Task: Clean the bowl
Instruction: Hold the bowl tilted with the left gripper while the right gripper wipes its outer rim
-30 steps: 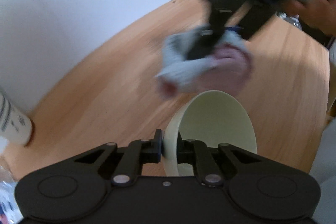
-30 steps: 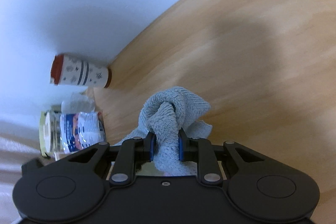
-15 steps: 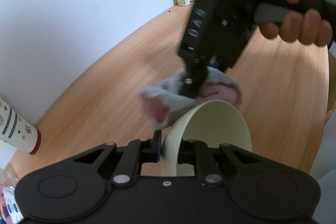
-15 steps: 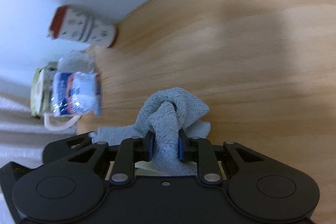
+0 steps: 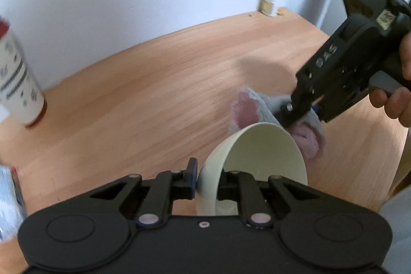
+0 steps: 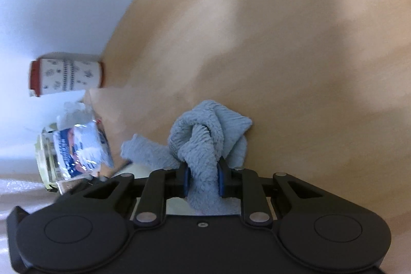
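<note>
My left claw (image 5: 207,182) is pinching the bowl (image 5: 257,161) by its rim, tipped on edge. My right claw (image 6: 203,180) is angling downward, clamping the bunched cloth (image 6: 205,140), my hand (image 5: 395,94) wrapping its handle.

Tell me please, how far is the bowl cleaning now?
Done: the left gripper is clamped on the wall of the cream bowl, holding it tilted above the table, and the right gripper is clamped on the grey cloth. In hand: the cloth sits just past the bowl's far rim. Left: wiping the inside; whether it is dirty I cannot tell.
</note>
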Demonstrator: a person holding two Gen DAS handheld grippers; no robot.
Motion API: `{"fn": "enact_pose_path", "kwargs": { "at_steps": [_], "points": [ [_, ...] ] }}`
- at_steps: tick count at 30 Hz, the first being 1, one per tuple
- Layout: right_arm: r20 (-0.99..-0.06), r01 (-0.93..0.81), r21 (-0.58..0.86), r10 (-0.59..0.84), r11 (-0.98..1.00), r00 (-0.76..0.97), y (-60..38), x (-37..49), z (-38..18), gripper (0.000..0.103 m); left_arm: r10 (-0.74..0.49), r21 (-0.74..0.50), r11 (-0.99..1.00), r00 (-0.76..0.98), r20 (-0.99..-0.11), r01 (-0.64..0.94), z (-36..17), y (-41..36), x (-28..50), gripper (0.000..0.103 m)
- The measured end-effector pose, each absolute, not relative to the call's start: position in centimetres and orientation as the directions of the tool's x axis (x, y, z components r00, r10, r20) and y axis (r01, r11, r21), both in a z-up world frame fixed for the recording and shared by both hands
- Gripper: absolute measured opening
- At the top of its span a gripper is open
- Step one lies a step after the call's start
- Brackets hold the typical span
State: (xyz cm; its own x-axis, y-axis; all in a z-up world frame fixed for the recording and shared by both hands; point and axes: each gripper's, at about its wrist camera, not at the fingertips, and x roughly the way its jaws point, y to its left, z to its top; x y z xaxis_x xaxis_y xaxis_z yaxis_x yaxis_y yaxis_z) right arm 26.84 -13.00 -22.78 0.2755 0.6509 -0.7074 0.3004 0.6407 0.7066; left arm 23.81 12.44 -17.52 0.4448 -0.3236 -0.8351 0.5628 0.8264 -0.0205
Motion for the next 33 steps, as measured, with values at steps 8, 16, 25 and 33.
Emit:
{"fn": "enact_pose_path", "kwargs": {
  "at_steps": [8,16,25,33],
  "points": [
    [-0.657,0.233,0.754,0.703,0.615,0.271,-11.2,28.3,-23.0,0.024,-0.366,-0.021,0.798,0.457,-0.811,0.603,-18.1,13.2,23.5,0.011],
    [-0.712,0.383,0.689,0.672,0.615,0.203,-13.6,25.7,-26.1,0.024,-0.366,-0.023,0.804,0.464,-0.807,0.594,-18.6,12.9,24.1,0.012],
    [-0.673,0.305,0.738,0.691,0.602,0.264,-12.1,28.4,-23.1,0.023,-0.372,-0.039,0.812,0.465,-0.803,0.583,-18.7,12.9,24.2,0.01],
    [-0.729,0.303,0.683,0.648,0.665,0.22,-11.8,28.7,-24.0,0.023,-0.386,-0.055,0.809,0.458,-0.801,0.586,-18.9,13.0,24.8,0.011]
  ]
}}
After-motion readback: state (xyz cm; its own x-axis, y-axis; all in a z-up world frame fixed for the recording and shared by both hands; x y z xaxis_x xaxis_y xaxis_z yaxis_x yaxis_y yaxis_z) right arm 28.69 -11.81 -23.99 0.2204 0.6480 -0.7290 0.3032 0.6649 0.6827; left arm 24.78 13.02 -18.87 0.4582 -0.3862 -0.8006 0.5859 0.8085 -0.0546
